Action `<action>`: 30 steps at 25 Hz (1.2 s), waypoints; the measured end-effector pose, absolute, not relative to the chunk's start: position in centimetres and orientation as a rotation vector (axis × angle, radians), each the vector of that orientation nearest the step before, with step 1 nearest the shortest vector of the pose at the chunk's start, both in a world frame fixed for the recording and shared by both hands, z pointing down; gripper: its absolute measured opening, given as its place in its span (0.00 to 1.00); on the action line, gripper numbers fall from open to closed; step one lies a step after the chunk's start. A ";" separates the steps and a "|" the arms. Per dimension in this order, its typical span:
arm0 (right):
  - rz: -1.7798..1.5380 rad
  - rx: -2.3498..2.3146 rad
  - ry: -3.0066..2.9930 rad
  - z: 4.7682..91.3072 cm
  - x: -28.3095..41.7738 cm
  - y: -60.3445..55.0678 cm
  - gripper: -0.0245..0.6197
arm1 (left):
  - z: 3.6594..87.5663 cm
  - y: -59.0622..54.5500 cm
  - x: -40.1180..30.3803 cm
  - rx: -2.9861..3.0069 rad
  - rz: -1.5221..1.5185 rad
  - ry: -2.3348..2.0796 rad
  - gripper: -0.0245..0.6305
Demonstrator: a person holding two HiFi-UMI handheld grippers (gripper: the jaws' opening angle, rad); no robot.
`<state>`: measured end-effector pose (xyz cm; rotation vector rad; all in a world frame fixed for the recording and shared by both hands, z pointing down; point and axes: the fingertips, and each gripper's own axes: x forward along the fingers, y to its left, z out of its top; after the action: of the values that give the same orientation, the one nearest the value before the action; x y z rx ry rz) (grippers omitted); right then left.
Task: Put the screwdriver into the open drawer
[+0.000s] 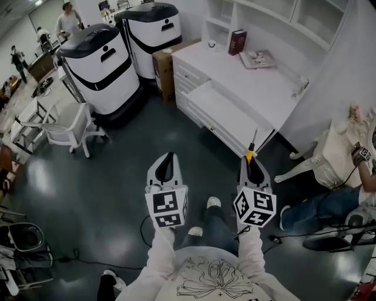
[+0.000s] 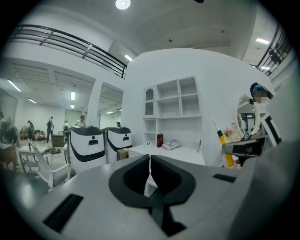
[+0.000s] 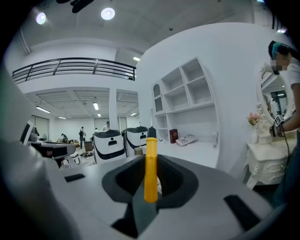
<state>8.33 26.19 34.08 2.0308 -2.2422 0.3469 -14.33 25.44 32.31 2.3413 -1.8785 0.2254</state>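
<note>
Right claw (image 1: 254, 169) grasps the upright screwdriver (image 1: 251, 151). Left claw (image 1: 166, 168) is clenched on nothing. White surface (image 1: 258, 82) ahead: book (image 1: 237, 42) at its back edge, drawer (image 1: 229, 114) open over dark floor (image 1: 106, 176).

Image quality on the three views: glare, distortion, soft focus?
Head view: wide-angle bending, ceiling lights mirrored as soft patches on the dark floor. Left gripper view: round black vignette, ceiling lamp blown out. Right gripper view: same vignette, yellow screwdriver crisp, two spotlights flaring.

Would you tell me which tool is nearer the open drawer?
Right. The right tool is just short of the open drawer; the left tool is farther off, leftward.
</note>
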 end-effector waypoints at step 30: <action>0.349 1.856 -2.377 34.4 15.5 -5.3 0.15 | 32.9 -2.6 -6.4 2.221 0.238 -1.999 0.05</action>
<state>15.53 -5.30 34.45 1.8564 -2.3767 0.3487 -6.36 -2.55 32.85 2.2207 -1.9986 0.2377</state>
